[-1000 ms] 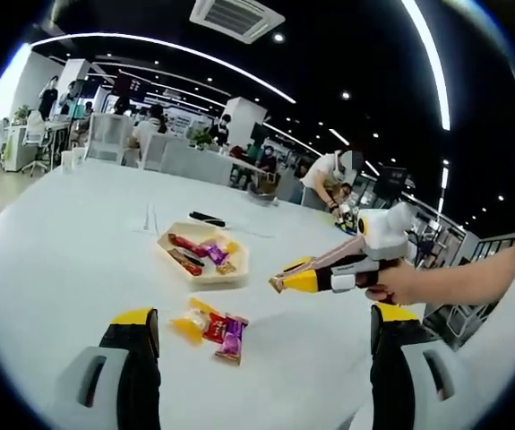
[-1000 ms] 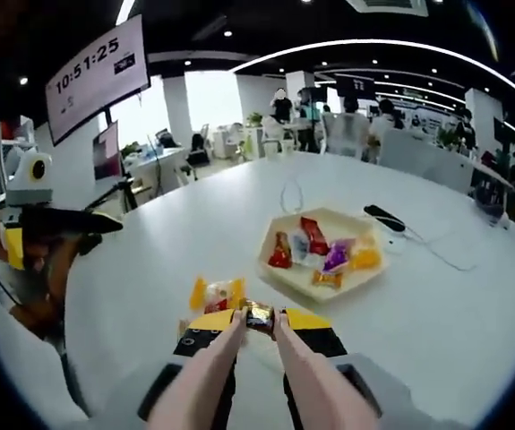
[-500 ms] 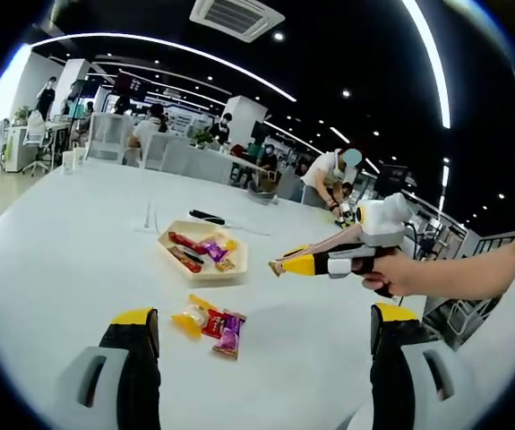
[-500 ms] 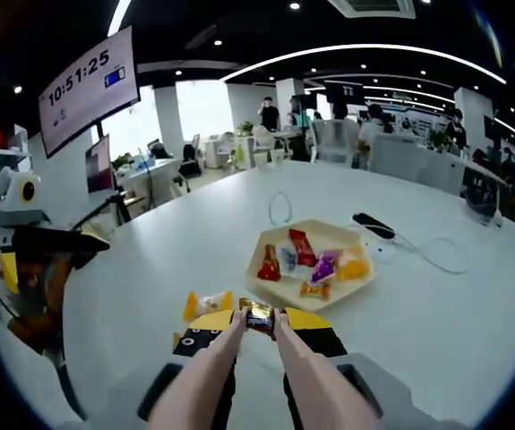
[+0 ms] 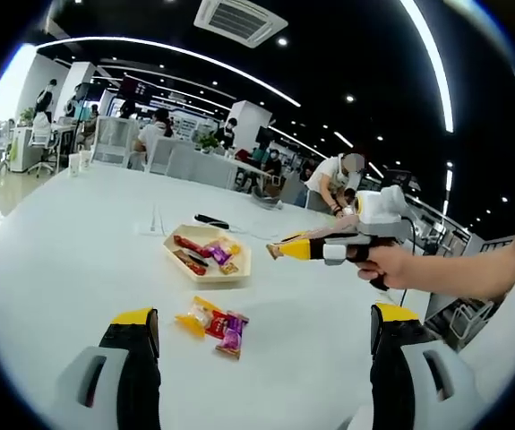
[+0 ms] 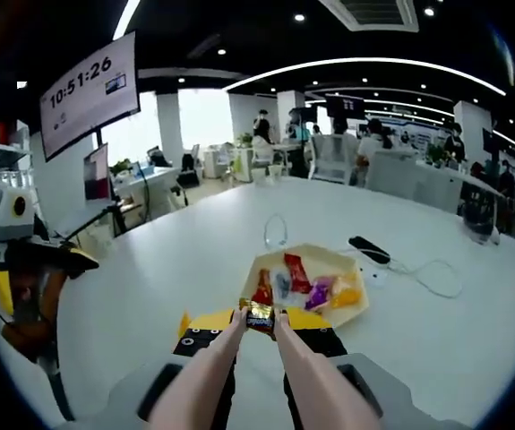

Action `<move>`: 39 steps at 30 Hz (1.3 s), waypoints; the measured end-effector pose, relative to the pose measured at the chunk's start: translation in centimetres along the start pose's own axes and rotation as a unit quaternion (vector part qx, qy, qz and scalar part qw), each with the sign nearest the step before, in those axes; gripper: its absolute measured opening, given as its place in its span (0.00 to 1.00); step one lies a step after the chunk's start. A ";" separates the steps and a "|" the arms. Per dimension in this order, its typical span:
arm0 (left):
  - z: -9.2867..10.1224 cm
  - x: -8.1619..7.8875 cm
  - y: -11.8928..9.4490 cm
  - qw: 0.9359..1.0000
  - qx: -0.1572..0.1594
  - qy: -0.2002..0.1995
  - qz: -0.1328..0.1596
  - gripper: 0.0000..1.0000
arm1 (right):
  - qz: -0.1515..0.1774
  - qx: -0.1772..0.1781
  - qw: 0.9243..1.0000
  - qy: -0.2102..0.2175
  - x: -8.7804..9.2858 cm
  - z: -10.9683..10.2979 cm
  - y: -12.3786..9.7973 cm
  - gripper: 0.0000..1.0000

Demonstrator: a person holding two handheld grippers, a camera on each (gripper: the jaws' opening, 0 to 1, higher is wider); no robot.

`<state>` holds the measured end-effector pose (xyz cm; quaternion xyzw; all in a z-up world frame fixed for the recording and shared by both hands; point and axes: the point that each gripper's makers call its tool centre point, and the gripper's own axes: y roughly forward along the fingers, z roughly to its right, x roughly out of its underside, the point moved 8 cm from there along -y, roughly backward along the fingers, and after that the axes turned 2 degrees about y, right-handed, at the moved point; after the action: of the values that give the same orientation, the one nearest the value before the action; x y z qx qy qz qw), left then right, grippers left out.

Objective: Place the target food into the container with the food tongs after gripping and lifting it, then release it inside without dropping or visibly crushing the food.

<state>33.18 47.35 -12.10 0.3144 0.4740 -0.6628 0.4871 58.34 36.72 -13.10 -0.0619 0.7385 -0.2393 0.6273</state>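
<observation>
My right gripper (image 6: 259, 322) is shut on a small gold-and-dark wrapped candy (image 6: 259, 313), held in the air just before the near edge of the cream hexagonal tray (image 6: 318, 254). The tray holds several wrapped candies (image 6: 293, 273). In the left gripper view the right gripper (image 5: 275, 252) reaches in from the right in a person's hand, its tips just right of the tray (image 5: 217, 279). My left gripper (image 5: 261, 331) is open and holds nothing. Three loose candies (image 5: 212, 322) lie on the white table between its jaws. The left gripper (image 6: 33, 260) hangs at the far left.
A black phone (image 6: 367, 249) with a white cable (image 6: 436, 269) lies behind the tray, and a looped cable (image 6: 275, 228) lies beyond it. The round white table (image 5: 60, 242) extends wide to the left. People, chairs and desks stand far behind.
My right gripper has risen with the candy and moved from over the loose candies towards the tray. The left gripper has stayed open and nearly still.
</observation>
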 end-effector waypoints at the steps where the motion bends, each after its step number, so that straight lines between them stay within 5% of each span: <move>1: 0.1 0.1 0.0 1.000 0.002 0.004 -0.007 0.99 | 0.000 0.001 1.000 0.004 -0.1 0.0 0.0 0.18; 8: 0.1 -0.1 0.0 1.000 -0.004 -0.004 0.015 0.99 | 0.008 0.012 1.000 -0.012 -1.9 0.5 -0.9 0.18; 20: 0.8 1.0 0.5 1.000 0.010 -0.004 0.002 0.99 | 0.026 0.025 0.998 -0.042 -4.2 1.5 -1.3 0.18; 27: 0.7 0.0 -0.1 1.000 0.009 -0.002 0.013 0.99 | 0.027 0.034 0.998 -0.045 -4.7 2.3 -1.2 0.18; 32: 0.4 0.3 0.2 1.000 0.014 0.009 -0.009 0.99 | 0.034 0.042 0.997 -0.047 -6.0 3.0 -1.1 0.18; 39: 0.0 0.8 0.1 1.000 0.008 -0.008 0.011 0.99 | 0.042 0.045 0.995 -0.075 -8.2 2.7 -0.6 0.18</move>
<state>33.01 47.07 -12.84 0.3178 0.4614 -0.6637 0.4955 62.48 38.68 -5.75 -0.0203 0.6800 -0.2402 0.6924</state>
